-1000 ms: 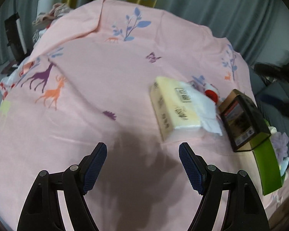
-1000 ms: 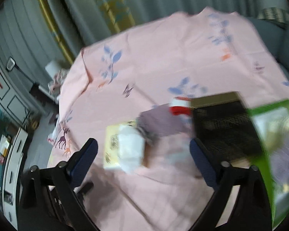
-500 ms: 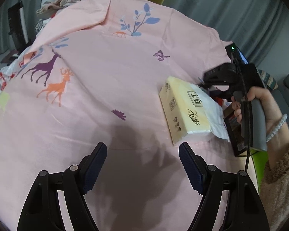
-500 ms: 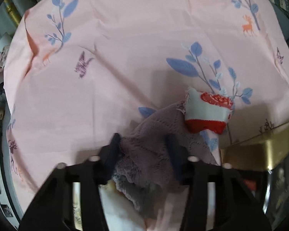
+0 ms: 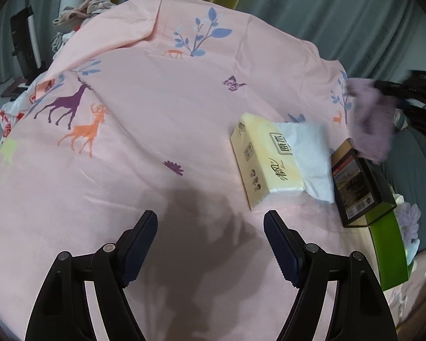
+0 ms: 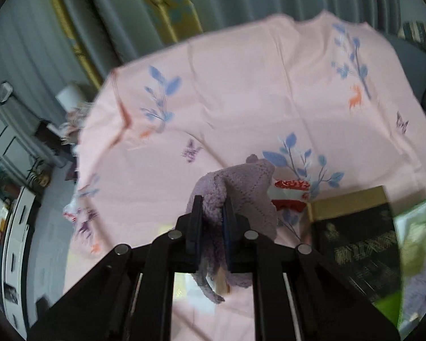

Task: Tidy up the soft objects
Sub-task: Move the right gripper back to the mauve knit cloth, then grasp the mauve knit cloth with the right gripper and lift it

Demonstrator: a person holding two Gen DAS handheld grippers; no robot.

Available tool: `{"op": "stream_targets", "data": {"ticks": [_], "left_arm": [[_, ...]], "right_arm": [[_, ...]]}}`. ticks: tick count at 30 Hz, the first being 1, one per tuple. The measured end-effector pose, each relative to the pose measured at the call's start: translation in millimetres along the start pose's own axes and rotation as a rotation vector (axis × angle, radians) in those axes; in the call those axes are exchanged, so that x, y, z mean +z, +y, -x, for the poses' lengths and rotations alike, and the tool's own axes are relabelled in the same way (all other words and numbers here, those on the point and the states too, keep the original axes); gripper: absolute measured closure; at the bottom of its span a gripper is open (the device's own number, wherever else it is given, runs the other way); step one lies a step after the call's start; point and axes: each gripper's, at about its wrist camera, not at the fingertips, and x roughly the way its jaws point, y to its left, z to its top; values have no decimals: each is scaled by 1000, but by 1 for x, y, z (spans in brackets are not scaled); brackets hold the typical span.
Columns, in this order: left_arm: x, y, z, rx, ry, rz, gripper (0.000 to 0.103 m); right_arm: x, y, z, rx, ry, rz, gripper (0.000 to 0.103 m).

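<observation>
left wrist view: left gripper [image 5: 210, 241] is hovering over the pink bedsheet [image 5: 144, 119], jaws standing apart with nothing between them. yellow tissue pack [image 5: 262, 160] is lying at 2 o'clock of it, black box [image 5: 357, 182] just beside that, green box [image 5: 389, 250] at 3 o'clock. lilac knit cloth [image 5: 372, 119] is hanging blurred at the right edge. right wrist view: right gripper [image 6: 213, 221] is clamping down on the lilac knit cloth [image 6: 241, 193], lifting it above the sheet; red-and-white fabric piece [image 6: 289, 196] is lying at 2 o'clock.

Right claw [image 6: 213, 213] clamped (left claw [image 5: 210, 233] spread).
</observation>
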Motion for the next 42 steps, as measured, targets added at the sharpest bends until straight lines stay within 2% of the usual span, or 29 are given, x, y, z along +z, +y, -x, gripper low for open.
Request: {"op": "stream_targets", "data": {"ticks": [4,9,11,14,17,18,20,21,22,23,26,29,33,37,40,42], "left_arm": [[-3,-5,5,-13,-2,-15,25],[-7,-10,9,-24,7,-36,25],[-7,-9,11,-30,9,-26,25],[-7,-4,13,-31,8,-16,25],[-7,0,11,-19,19,-3,25],[-8,2,11,-18,23,7,25],[-11,2,8,-25,41,17,25],[-13,1,7,-30,55,12,25],[-15,0,6,-36,68,4,25],[-17,-3,6,-48,80,-9,25],[-24,-9,7,-79,105,-32,25],[-31,-17,6,-155,142,-39,25],[-41,-29,4,-224,181,-60,25],[-54,-38,2,-221,200,-92,26],[-59,-45,-2,-223,205,-114,38],[-64,-49,-10,-240,231,-112,54]], "right_arm": [[-22,10,53,-8,-57,64,91],[-69,24,64,-33,-13,166,91],[-97,26,56,-32,29,185,91],[-138,29,21,33,134,175,91],[-171,25,-20,140,264,67,90],[-179,24,-32,155,295,37,90],[-190,17,-48,134,313,-1,86],[-194,13,-51,122,314,-15,82],[-196,9,-51,124,316,-35,67],[-196,5,-49,131,315,-55,56],[-193,-4,-33,113,279,-71,44],[-188,-12,-20,83,234,-78,31],[-185,-25,-19,97,243,-115,29],[-190,-23,-29,157,279,-139,29],[-191,-20,-40,164,299,-131,28],[-193,-19,-51,164,328,-142,28]]}}
